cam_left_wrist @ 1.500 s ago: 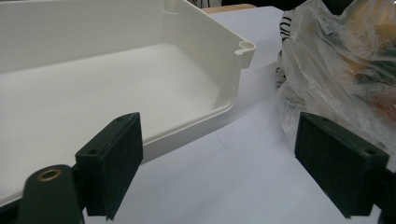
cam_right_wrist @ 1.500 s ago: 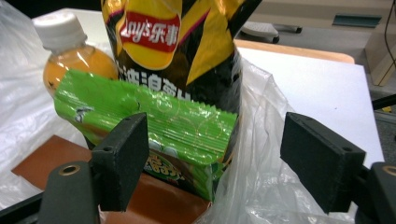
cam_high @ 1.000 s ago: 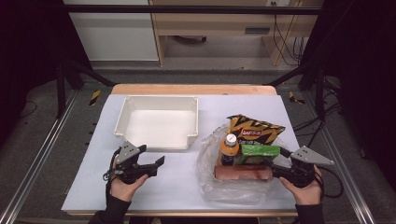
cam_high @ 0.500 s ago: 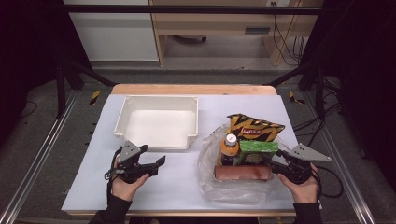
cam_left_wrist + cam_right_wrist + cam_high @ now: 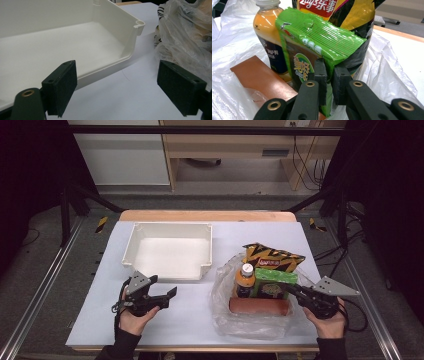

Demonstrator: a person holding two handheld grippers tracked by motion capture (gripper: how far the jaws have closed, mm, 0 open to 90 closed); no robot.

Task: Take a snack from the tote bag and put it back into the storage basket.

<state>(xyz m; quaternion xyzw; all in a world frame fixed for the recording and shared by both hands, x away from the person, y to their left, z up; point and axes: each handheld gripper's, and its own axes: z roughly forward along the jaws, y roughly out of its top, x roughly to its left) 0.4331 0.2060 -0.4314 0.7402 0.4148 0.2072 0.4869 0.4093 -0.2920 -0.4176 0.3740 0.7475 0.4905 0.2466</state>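
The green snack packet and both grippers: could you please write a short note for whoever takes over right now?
Right gripper: jaws have just been closing, now shut on the green packet's edge.
Left gripper: open, holding nothing, beside the white tray.
Packet, orange drink bottle, brown pack and chip bag all lie on the clear plastic bag.
Done: packet gripped.
Left: probably lifting it out, perhaps into the tray, which holds nothing yet.

Bright table, dark surroundings, perhaps slightly soft focus.
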